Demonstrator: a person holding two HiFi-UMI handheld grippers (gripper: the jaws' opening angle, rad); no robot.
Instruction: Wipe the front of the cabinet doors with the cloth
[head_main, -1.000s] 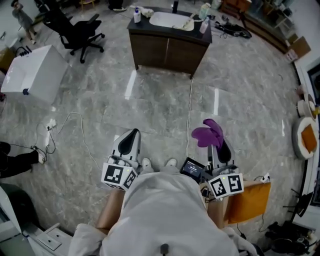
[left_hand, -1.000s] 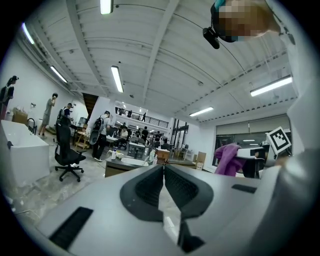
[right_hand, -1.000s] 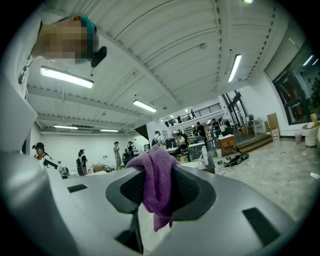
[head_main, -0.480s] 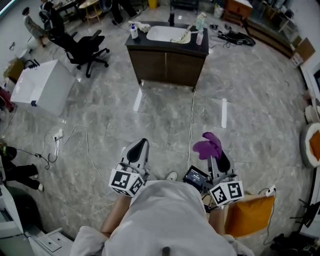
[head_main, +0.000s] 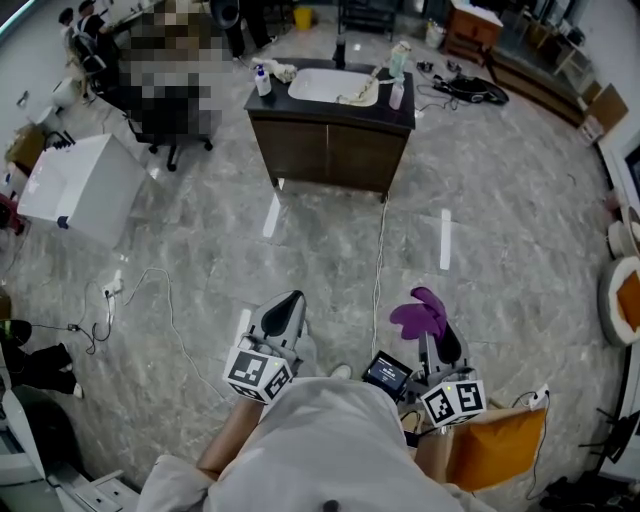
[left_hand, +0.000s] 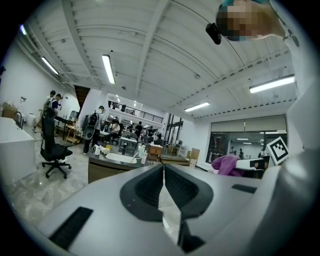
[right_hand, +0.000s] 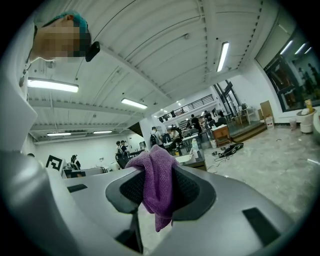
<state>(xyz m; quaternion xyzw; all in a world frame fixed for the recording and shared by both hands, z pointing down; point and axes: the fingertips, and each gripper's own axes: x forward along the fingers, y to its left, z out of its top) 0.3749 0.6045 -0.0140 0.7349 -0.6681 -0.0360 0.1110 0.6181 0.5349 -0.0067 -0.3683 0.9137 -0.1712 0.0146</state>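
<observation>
grey marbled floor (head_main: 480, 230) underfoot, wide workshop all around. at the right gripper (right_hand: 157, 172): closed onto a purple cloth (right_hand: 156, 192), pinched near its middle, with one bunched fold standing up above the jaws and a shorter tail hanging down below them. at the left gripper (left_hand: 163, 172): closed tip to tip, with nothing between. both held low, pointing forward. soft, light and limp by the look of it, likely to fold over or drag under pressure rather than slide; probably better gripped with more of the loose end out front, so that a broad pad meets the door fronts. runs roughly up and down through the jaws, long axis near vertical in the right gripper view, loose top leaning forward. farther out, well apart across the floor: dark wooden cabinet doors (head_main: 330, 152), two side by side under a white sink (head_main: 333, 85), fronts facing this way. between here and there, a thin cable (head_main: 378, 250) lying on the floor. wiping not yet begun, judging from the gap; calls for walking closer first.
</observation>
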